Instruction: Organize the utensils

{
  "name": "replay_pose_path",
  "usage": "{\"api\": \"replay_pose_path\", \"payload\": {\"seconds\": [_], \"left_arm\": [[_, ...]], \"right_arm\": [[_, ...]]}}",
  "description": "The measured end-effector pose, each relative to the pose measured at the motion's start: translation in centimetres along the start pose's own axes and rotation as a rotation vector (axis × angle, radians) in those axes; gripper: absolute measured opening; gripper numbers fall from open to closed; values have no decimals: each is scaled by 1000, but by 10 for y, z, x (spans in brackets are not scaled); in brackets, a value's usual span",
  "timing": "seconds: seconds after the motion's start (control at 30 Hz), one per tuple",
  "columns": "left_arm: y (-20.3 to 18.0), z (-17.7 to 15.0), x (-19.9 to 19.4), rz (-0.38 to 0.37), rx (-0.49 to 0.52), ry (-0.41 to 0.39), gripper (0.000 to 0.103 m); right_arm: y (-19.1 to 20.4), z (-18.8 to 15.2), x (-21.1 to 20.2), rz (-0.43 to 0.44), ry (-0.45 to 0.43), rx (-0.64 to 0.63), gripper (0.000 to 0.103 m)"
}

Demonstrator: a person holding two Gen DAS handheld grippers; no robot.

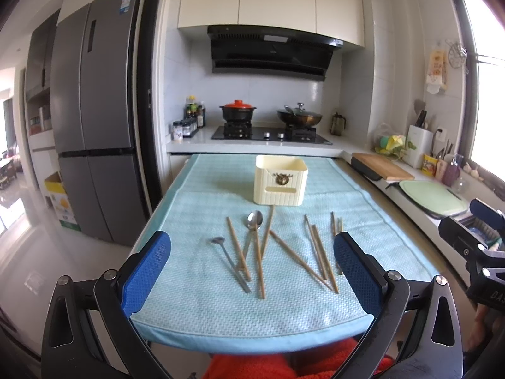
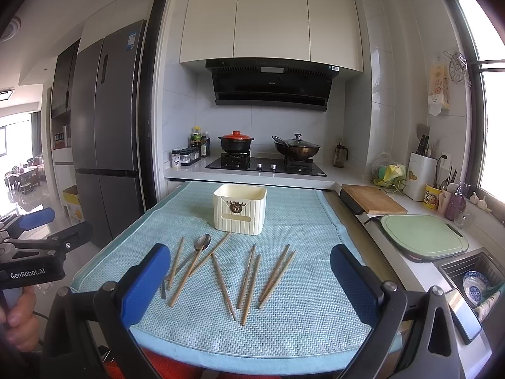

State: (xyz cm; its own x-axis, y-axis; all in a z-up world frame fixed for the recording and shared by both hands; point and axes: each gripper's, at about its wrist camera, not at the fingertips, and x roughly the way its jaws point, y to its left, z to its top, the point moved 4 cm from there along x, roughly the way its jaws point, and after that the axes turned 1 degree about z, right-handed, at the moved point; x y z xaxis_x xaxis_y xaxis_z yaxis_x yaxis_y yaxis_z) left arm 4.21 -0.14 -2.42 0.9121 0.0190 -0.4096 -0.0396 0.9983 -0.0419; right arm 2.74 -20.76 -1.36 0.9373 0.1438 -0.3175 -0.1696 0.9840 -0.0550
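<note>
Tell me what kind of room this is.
A home kitchen, most likely: a gas stove with a red-lidded pot under a range hood, a tall grey fridge, and a sink holding dishes.

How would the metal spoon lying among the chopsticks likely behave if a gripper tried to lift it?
The spoon looks polished, so probably slippery against the pads. Its thin handle lies flat on the textured cloth and crosses the chopsticks, so lifting it may disturb them. It appears rigid and light.
</note>
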Motion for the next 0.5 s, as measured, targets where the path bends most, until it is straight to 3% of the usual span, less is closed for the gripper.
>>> {"api": "replay_pose_path", "payload": {"seconds": [0.5], "left_arm": [[0, -1, 1, -3, 1, 6, 103]], "right_arm": [[1, -1, 3, 1, 5, 0, 103]]}}
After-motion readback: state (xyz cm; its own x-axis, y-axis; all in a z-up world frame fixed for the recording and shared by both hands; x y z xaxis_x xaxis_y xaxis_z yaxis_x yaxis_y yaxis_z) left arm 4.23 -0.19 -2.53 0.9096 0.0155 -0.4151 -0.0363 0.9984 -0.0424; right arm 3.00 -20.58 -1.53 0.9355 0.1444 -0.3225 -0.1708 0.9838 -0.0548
